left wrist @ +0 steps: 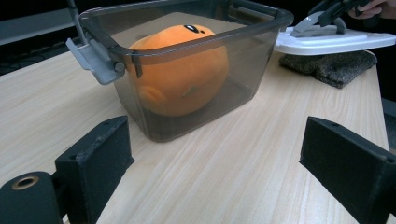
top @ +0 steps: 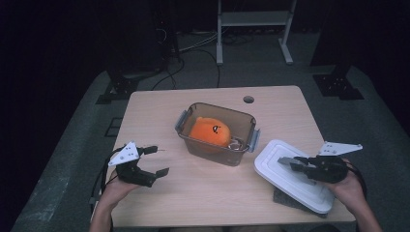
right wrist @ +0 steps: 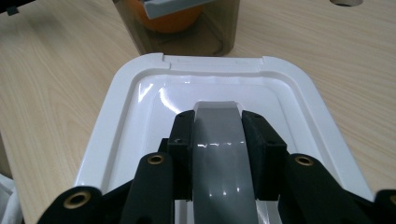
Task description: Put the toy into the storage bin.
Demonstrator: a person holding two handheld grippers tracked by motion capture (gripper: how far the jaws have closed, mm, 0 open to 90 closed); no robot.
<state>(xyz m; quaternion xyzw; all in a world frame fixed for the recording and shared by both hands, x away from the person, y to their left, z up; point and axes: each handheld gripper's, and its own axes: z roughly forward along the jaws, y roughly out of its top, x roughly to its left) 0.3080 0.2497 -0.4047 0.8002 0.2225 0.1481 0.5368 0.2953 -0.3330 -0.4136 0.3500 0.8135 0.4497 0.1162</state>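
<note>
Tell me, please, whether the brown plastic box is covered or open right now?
Open. The box has no cover, showing the orange plush toy inside; its white lid sits apart, gripped by its grey handle in the right gripper.

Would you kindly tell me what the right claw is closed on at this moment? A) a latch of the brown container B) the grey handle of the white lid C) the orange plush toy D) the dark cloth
B: the right claw has its pads pressed on either side of the grey handle atop the white lid.
</note>
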